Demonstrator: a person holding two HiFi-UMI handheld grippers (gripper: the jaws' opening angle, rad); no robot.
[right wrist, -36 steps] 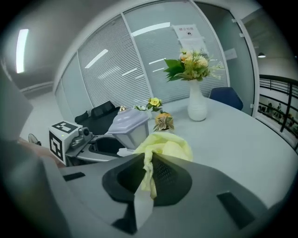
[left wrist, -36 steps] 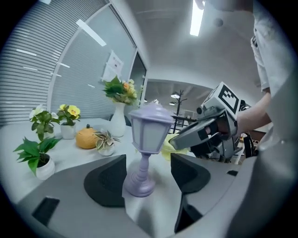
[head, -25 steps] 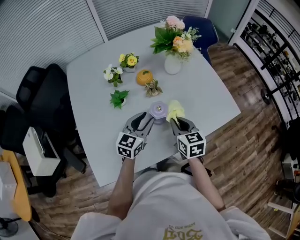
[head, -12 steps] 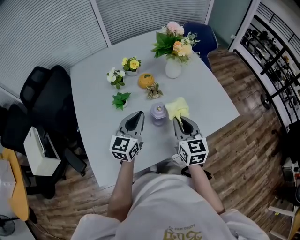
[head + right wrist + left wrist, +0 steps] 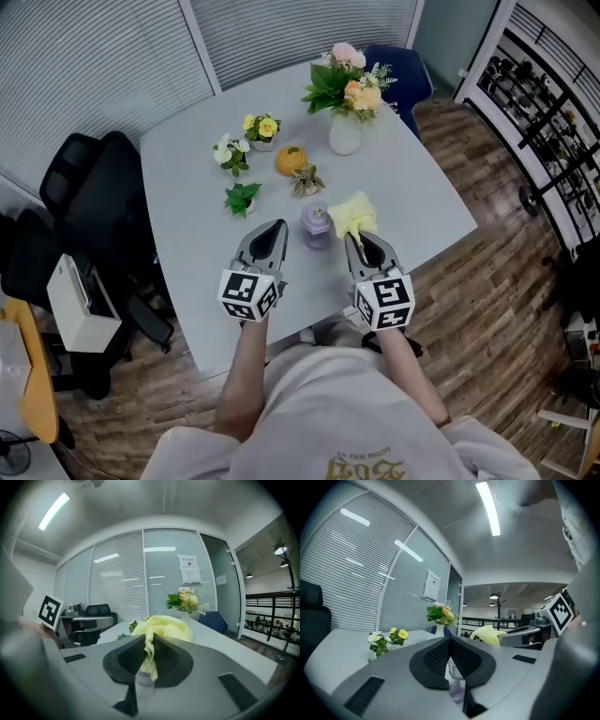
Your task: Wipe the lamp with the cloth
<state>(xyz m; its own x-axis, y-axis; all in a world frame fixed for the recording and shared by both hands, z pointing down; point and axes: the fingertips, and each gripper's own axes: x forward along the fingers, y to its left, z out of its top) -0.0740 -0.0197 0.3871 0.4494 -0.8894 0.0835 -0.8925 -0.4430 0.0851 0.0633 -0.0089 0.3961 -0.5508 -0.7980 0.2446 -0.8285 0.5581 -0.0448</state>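
A small purple lamp (image 5: 316, 228) stands on the pale grey table (image 5: 192, 248), between my two grippers and just ahead of their tips. My left gripper (image 5: 273, 229) is to its left, shut and empty, clear of the lamp. In the left gripper view its jaws (image 5: 450, 642) meet, and the lamp (image 5: 456, 692) shows below them. My right gripper (image 5: 353, 235) is shut on a yellow cloth (image 5: 354, 214), which bunches over its tips to the right of the lamp. In the right gripper view the cloth (image 5: 164, 624) hangs pinched between the pads (image 5: 133, 657).
Behind the lamp are a white vase of flowers (image 5: 345, 128), two small flower pots (image 5: 260, 127) (image 5: 228, 152), an orange ornament (image 5: 290, 157), a small succulent (image 5: 307, 178) and a green plant (image 5: 240, 199). A black chair (image 5: 89, 202) stands left, a blue chair (image 5: 401, 66) beyond the table.
Both grippers have drawn back from the lamp and risen. The left jaws, open beside the lamp a second ago, have closed empty. The cloth stays in the right gripper.
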